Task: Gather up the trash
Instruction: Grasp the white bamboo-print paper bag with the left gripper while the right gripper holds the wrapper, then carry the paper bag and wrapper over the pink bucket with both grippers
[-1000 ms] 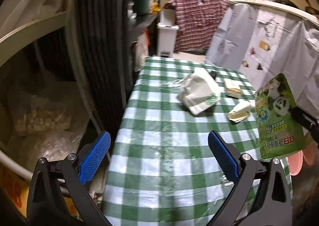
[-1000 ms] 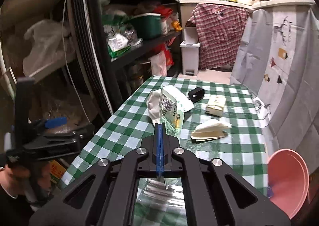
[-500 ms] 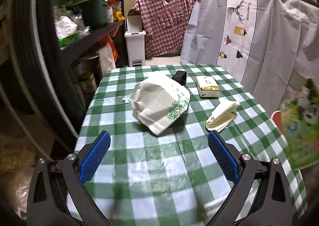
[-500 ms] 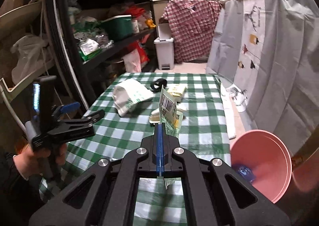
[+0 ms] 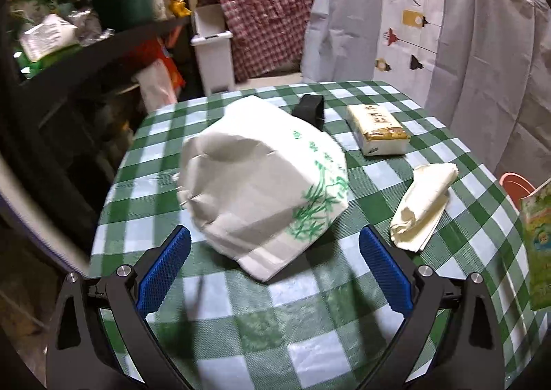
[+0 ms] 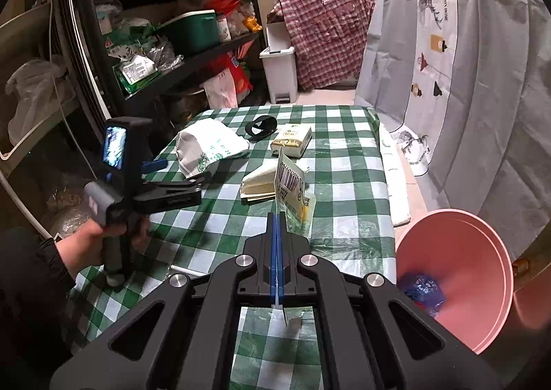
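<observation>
My left gripper (image 5: 273, 252) is open just short of a crumpled white paper bag with green print (image 5: 265, 183), which lies on the green checked table (image 5: 310, 321). The bag also shows in the right wrist view (image 6: 206, 149), with the left gripper (image 6: 193, 183) beside it. My right gripper (image 6: 277, 218) is shut on a flat snack wrapper with a barcode (image 6: 291, 187), held above the table; its green front shows in the left wrist view (image 5: 537, 245). A folded cream napkin (image 5: 423, 204) lies right of the bag.
A pink bin (image 6: 461, 273) with blue trash inside stands right of the table. A tissue pack (image 5: 377, 128) and a black strap (image 5: 311, 107) lie at the table's far end. Dark shelves (image 6: 165, 45) stand left, a grey curtain (image 6: 465, 63) right, a white pedal bin (image 6: 280, 73) behind.
My left gripper has swung right from the shelves and moved up to the white bag. My right gripper, still holding the wrapper, has drawn back and right toward the pink bin.
</observation>
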A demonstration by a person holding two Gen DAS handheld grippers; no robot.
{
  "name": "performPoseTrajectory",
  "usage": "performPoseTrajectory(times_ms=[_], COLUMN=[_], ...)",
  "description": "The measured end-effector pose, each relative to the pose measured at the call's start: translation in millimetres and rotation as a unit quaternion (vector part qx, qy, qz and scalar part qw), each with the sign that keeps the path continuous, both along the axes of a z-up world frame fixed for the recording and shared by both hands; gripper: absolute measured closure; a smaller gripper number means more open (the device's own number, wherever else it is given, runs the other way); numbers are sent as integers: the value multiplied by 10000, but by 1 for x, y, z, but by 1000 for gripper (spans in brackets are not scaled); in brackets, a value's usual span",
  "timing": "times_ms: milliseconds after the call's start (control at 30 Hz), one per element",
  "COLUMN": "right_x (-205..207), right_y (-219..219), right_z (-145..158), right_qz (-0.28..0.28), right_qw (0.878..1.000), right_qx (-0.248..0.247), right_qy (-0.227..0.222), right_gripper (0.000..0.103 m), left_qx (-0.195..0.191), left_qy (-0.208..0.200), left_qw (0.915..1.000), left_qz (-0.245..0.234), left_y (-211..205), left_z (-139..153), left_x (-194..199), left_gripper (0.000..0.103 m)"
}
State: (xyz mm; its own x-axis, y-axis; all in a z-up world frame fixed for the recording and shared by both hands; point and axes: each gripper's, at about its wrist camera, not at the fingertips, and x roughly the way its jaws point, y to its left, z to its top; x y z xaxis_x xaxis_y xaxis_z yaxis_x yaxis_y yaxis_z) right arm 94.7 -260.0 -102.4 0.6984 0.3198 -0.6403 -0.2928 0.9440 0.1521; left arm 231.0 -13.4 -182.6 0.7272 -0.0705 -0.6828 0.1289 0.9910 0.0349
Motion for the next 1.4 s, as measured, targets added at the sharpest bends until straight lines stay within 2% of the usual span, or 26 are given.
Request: performPoseTrajectory(times_ms=[267, 467, 700, 800, 933, 1000, 1033, 1100, 1233, 1333, 1400], right_x=[12, 15, 17, 17, 18, 19, 18, 18, 14, 9, 7], right_y=[3, 8, 7, 7, 5, 3, 2, 1, 0, -2, -3], right_z=[-7, -11, -14, -14, -14, -13, -13, -10, -4, -1, 1], right_qz=[16, 51, 11, 15, 17, 1, -4, -15, -18, -24, -22], right_qw=[9998, 9997, 9997, 9997, 9997, 9998, 9998, 9999, 9999, 10000, 10000], right_qx=[82, 61, 3, 21, 4, 14, 17, 18, 48, 66, 73], right_qy=[156, 210, 261, 261, 225, 208, 194, 164, 98, 55, 34], right_gripper=[103, 103, 103, 103, 103, 103, 103, 103, 103, 103, 103], left_qx=[-218, -173, 3, 94, -105, -420, -605, -728, -546, -492, -480], left_qy=[88, 129, -125, -143, -97, 54, 173, 137, 140, 153, 110], left_qw=[9997, 9998, 9997, 9995, 9993, 9982, 9969, 9962, 9974, 9976, 9977], left_qz=[122, -16, -202, -264, -340, -425, -464, -458, -455, -455, -459], left_y=[11, 10, 1, -2, 2, 8, 12, 17, 18, 16, 16], left_z=[-3, -4, 3, 4, 12, 17, 21, 28, 31, 32, 35], left_x=[15, 25, 16, 11, 2, 0, 0, -7, -22, -32, -38], left_gripper=[8, 9, 24, 26, 30, 61, 70, 72, 73, 81, 92])
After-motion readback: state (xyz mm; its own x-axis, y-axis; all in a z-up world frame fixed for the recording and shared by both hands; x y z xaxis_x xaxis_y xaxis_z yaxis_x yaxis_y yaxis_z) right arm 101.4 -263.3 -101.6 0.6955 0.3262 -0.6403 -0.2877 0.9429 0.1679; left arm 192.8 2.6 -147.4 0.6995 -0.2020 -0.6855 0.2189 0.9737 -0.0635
